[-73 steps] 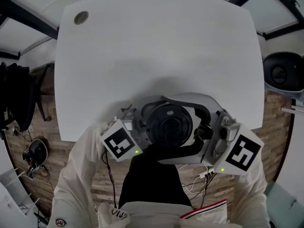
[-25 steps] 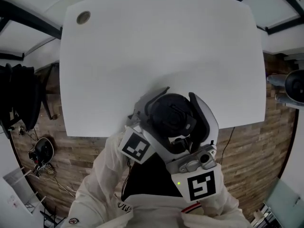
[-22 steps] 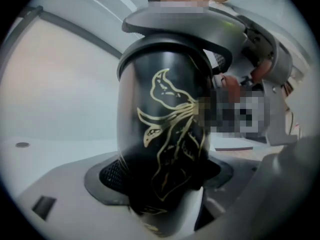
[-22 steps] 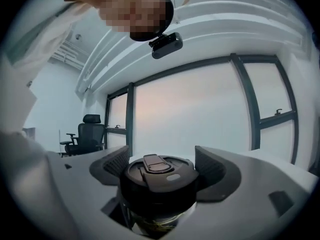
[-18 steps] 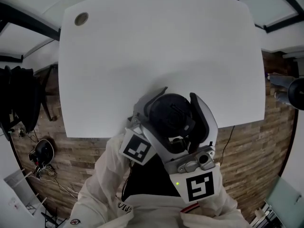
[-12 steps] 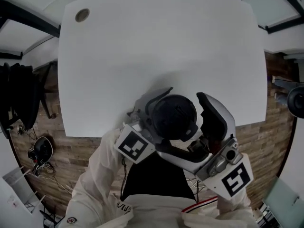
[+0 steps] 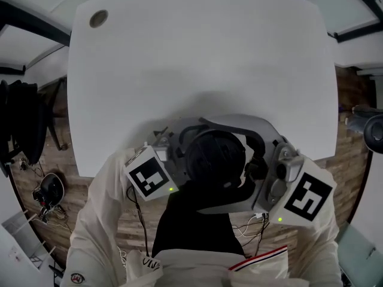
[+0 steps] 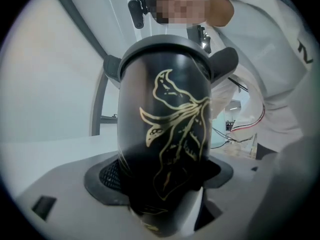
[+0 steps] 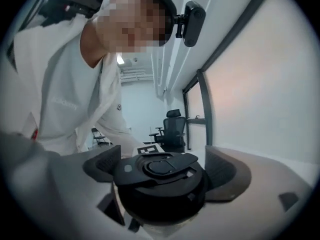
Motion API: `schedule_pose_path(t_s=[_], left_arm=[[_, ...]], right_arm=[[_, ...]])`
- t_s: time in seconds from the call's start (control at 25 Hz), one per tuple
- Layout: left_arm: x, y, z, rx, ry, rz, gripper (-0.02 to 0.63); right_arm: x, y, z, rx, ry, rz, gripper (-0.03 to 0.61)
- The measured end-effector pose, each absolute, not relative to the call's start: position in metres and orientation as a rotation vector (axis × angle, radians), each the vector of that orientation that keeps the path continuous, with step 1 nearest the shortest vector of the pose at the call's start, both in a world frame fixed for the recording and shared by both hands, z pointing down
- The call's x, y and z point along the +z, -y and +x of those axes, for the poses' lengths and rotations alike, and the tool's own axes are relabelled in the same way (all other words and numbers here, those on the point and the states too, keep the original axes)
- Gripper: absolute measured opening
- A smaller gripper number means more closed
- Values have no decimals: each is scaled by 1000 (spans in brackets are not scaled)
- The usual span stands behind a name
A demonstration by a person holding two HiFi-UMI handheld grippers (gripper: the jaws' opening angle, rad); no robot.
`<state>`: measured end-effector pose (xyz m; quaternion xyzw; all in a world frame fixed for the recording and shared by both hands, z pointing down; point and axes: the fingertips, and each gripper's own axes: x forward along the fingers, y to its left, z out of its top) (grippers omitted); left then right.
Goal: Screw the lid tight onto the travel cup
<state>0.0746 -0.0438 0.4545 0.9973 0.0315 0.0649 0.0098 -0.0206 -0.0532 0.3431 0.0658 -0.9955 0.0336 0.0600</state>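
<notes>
Change first: a second ago my right claw (image 9: 162,184) was turned round, with its back end close to my tummy. Now it has swung back out to the near right, and its jaws are opening. The lid (image 9: 157,166) sits between them, but the pads (image 9: 227,174) do not seem to squeeze it any more.

I think this means one twist is done. The claw has let go so it can grab the lid again and turn it some more. I cannot tell if the lid is tight yet.

My left claw (image 8: 165,194) has not changed. It reaches in from the near left and holds the travel cup (image 8: 165,109) round its black side with the gold leaves. Its jaws are wide because the cup is fat.

The cup stands up straight, with the lid on top. It is at the near edge of the white table (image 7: 197,58), about in the middle, right in front of me. My two claws come at it from both sides.
</notes>
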Motion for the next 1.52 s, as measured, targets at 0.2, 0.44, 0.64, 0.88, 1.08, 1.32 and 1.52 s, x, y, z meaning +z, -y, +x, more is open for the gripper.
schedule_pose_path(t_s=[0.2, 0.44, 0.64, 0.88, 1.08, 1.32, 1.52], left_arm=[[455, 47, 76, 198, 10, 3117, 402], [472, 50, 73, 396, 276, 3052, 402], [504, 34, 61, 668, 409, 2839, 402], [514, 26, 57, 749, 450, 2753, 402], [474, 49, 74, 430, 430, 3001, 403], [454, 49, 79, 228, 114, 3137, 403], [456, 45, 76, 210, -1, 3115, 403]], right_arm=[[346, 64, -18, 48, 3005, 491, 514], [345, 80, -3, 88, 2848, 1124, 511], [346, 85, 8, 117, 2680, 1479, 510], [347, 85, 12, 105, 2644, 1558, 509], [344, 64, 8, 108, 2858, 1193, 512], [337, 49, 1, 115, 3059, 445, 514], [343, 53, -20, 44, 3030, 156, 512]])
